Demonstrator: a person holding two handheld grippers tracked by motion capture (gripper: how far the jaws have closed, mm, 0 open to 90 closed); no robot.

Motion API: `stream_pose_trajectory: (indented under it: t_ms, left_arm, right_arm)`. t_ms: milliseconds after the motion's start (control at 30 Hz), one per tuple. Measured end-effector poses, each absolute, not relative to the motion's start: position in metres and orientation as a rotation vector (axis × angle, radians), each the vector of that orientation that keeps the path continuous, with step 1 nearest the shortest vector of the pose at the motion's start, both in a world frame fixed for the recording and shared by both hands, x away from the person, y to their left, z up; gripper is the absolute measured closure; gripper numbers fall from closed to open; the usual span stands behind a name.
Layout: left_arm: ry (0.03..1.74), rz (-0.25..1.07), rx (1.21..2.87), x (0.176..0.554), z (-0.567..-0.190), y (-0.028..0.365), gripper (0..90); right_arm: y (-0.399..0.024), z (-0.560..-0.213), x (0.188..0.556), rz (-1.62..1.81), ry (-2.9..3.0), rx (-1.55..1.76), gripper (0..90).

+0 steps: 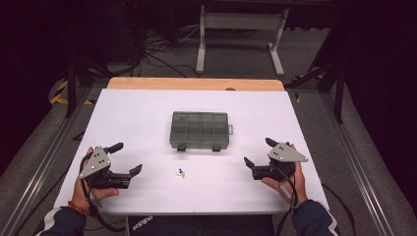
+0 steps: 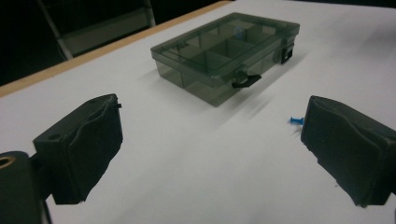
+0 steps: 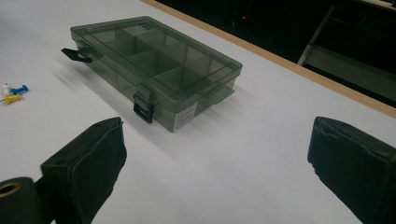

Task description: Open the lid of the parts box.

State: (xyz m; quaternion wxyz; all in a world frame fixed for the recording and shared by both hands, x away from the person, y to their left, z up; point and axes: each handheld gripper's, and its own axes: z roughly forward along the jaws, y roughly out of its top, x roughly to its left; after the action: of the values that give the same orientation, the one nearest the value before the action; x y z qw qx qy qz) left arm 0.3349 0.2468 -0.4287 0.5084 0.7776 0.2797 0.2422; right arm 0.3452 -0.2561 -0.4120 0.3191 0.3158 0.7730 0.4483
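A smoky grey, see-through compartment box [image 1: 200, 130] lies in the middle of the white table [image 1: 137, 113] with its lid down and two black latches on its near side. A few small push pins [image 1: 181, 173], blue, yellow and white, lie in front of it. My left gripper [image 1: 129, 157] is held at the near left, open, with nothing between its fingers. My right gripper [image 1: 258, 151] is at the near right, also open and holding nothing. In the left gripper view the box [image 2: 224, 51] and a blue pin [image 2: 295, 121] lie beyond the gripper [image 2: 212, 135]. The right gripper view has the box [image 3: 154, 60] and the pins [image 3: 14, 93] beyond the gripper [image 3: 215, 154].
A wooden strip [image 1: 196, 83] runs along the table's far edge. Beyond it stand a white frame [image 1: 238, 29] and loose cables on the floor. Metal rails run down both sides of the table. White tabletop spreads around the box.
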Motion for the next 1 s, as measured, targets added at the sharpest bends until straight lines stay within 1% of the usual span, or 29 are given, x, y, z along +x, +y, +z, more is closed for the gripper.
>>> stream_pose_trajectory:
  t_ms: [200, 667, 767, 867, 1000]
  left_arm:
    - [0.656, 0.572, 1.902, 0.334, -0.430, 0.246, 6.1]
    - [0.699, 0.550, 1.920, 0.355, -0.432, 0.243, 7.4]
    - [0.671, 0.549, 1.957, 0.366, -0.432, 0.232, 8.5]
    - [0.660, 0.509, 2.002, 0.376, -0.433, 0.222, 10.4]
    - [0.648, 0.510, 2.047, 0.384, -0.435, 0.211, 12.8]
  right_arm:
    - [-0.253, -0.413, 0.345, 1.170, 2.040, 0.812, 5.1]
    - [-0.255, -0.415, 0.349, 1.174, 2.048, 0.858, 4.2]
    - [-0.256, -0.416, 0.353, 1.167, 2.054, 0.875, 4.3]
    - [-0.253, -0.417, 0.359, 1.168, 2.071, 0.877, 4.3]
    - [-0.248, -0.421, 0.368, 1.152, 2.117, 0.875, 4.6]
